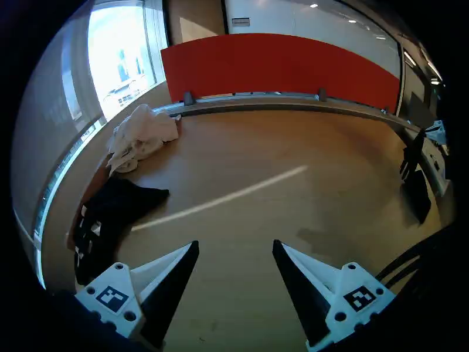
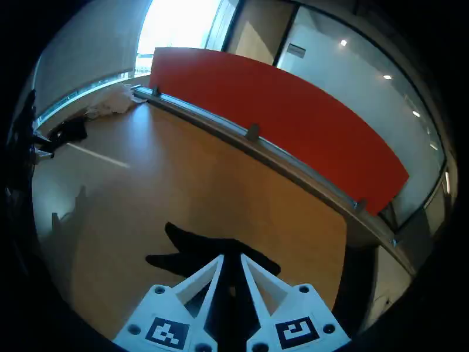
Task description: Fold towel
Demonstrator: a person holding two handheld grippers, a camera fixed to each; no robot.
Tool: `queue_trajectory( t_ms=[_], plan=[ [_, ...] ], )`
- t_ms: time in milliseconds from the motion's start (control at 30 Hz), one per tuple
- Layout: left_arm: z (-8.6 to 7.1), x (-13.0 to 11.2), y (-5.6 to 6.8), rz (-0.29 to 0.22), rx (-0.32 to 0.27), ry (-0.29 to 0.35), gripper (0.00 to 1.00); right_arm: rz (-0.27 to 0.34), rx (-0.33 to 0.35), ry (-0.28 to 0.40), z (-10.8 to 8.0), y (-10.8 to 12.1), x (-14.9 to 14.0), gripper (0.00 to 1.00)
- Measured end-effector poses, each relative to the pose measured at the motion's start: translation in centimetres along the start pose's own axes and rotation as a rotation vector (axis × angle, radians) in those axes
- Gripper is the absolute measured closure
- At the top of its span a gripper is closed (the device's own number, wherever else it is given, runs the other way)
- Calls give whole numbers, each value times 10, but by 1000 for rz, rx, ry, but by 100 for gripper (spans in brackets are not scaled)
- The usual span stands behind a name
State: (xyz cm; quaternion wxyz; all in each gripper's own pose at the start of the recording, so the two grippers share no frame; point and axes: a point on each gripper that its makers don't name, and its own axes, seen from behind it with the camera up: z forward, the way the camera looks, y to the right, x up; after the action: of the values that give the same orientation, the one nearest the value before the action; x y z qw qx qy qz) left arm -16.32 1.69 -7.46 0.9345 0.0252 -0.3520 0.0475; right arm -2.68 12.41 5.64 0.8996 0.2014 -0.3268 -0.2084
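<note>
I find no word, number or brand that I can read. The nearest things are coded squares. In the left gripper view, the left gripper [image 1: 235, 242] carries a black-and-white marker [image 1: 111, 298] at the lower left and a second marker [image 1: 359, 298] at the lower right, one on each of its jaws. They show block patterns, not letters. In the right gripper view, the right gripper [image 2: 231, 256] has a third marker [image 2: 166, 332] and a fourth marker [image 2: 296, 331] along the bottom edge. A small grey wall plate [image 1: 240, 22] sits at the top middle of the left gripper view. The same wall plate [image 2: 296, 51] sits in the upper middle of the right gripper view. Its print is too small and blurred for me.
</note>
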Motion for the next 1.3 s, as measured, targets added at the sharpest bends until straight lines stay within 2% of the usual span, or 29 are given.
queue_trajectory(
  t_ms=[400,700,1033,1300],
  plan=[
    [0,3,11,14,-12,-1,7,16,-13,-22,-17,9,-25,96],
    [-2,4,14,25,-21,-1,7,56,-45,-65,-36,18,-64,96],
    [-2,3,17,36,-32,-3,7,99,-65,-106,-56,7,-108,96],
    [-2,4,22,52,-43,1,7,119,-81,-123,-65,-2,-129,96]
  ],
)
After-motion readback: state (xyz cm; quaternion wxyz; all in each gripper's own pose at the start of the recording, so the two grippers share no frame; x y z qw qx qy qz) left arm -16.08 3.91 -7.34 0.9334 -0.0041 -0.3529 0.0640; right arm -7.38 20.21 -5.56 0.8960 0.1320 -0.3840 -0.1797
